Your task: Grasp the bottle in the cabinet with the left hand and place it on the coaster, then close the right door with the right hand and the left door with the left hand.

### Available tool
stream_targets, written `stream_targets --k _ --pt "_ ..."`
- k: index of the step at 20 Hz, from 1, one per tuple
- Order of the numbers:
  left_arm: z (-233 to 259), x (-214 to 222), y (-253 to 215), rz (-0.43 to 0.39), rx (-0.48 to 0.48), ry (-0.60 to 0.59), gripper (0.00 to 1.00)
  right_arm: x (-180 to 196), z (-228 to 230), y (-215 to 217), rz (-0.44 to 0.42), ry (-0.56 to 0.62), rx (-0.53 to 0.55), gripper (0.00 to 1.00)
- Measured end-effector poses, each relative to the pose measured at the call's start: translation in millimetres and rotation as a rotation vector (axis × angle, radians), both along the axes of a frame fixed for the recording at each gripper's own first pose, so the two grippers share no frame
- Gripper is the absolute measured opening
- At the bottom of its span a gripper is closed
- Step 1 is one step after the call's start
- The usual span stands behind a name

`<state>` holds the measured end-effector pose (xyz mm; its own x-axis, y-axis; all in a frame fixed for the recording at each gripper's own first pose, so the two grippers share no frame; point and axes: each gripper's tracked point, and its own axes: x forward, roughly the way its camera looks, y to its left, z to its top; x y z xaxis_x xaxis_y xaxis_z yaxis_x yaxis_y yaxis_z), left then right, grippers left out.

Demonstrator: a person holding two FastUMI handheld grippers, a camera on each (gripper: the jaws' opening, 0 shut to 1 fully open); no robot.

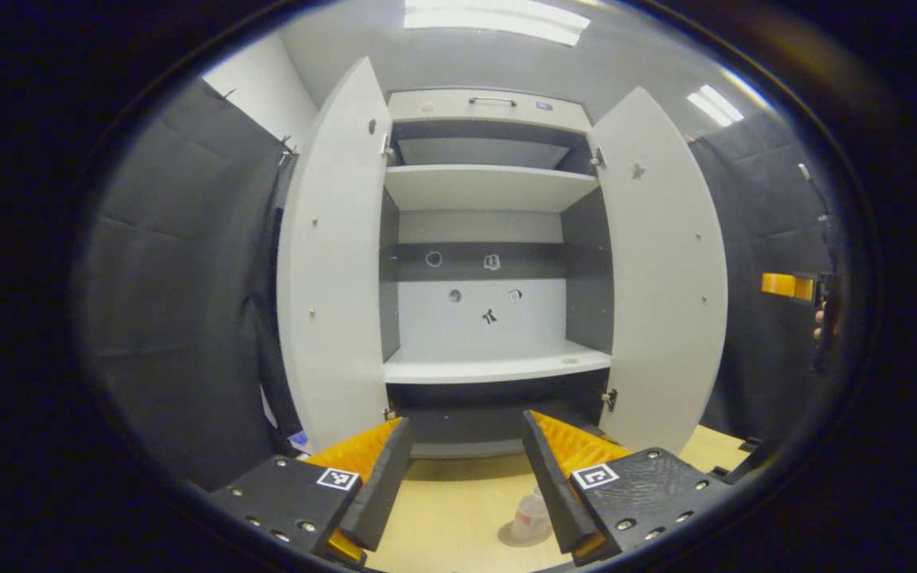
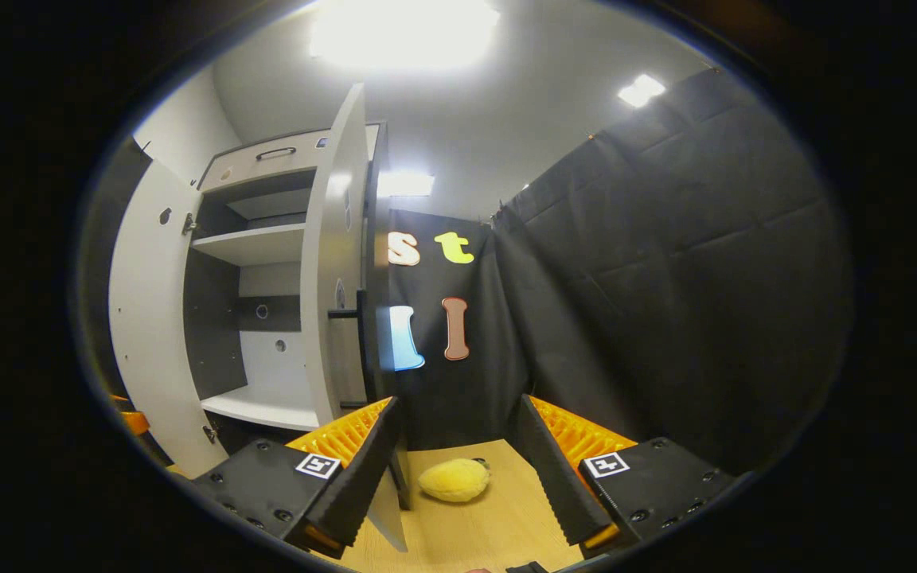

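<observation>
We saw the bottle (image 1: 532, 516), small and clear with a pale cap, standing upright on the round coaster (image 1: 524, 535) on the wooden tabletop, in front of the cabinet (image 1: 490, 239). The cabinet was grey and white, its shelves bare. Both doors stood wide open: the left door (image 1: 335, 263) and the right door (image 1: 661, 278), each swung outward on its hinges.

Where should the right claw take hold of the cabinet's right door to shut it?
Pinch the free edge of the right door near the dark handle, coming from its outer face. It stands open, edge-on to the right claw, so that thin edge should fit its jaws.
</observation>
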<state>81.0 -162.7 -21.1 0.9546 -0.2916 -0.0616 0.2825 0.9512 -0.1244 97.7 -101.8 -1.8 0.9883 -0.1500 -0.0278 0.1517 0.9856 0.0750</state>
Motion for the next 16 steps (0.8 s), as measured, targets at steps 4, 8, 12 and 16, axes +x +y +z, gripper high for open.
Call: stream_targets --k 4,8,12,16 --pt "20 3 53 0.078 -0.001 -0.03 0.87 29 2 -2 -0.055 0.018 -0.039 0.92" --pt "25 7 105 0.165 0.018 -0.053 0.87 57 -2 -6 -0.116 0.057 -0.088 0.92" --pt "21 16 154 0.232 0.016 -0.037 0.87 72 -18 8 -0.093 0.115 -0.094 0.92" --pt "18 21 191 0.277 0.021 -0.036 0.81 70 -20 17 -0.088 0.112 -0.09 0.94"
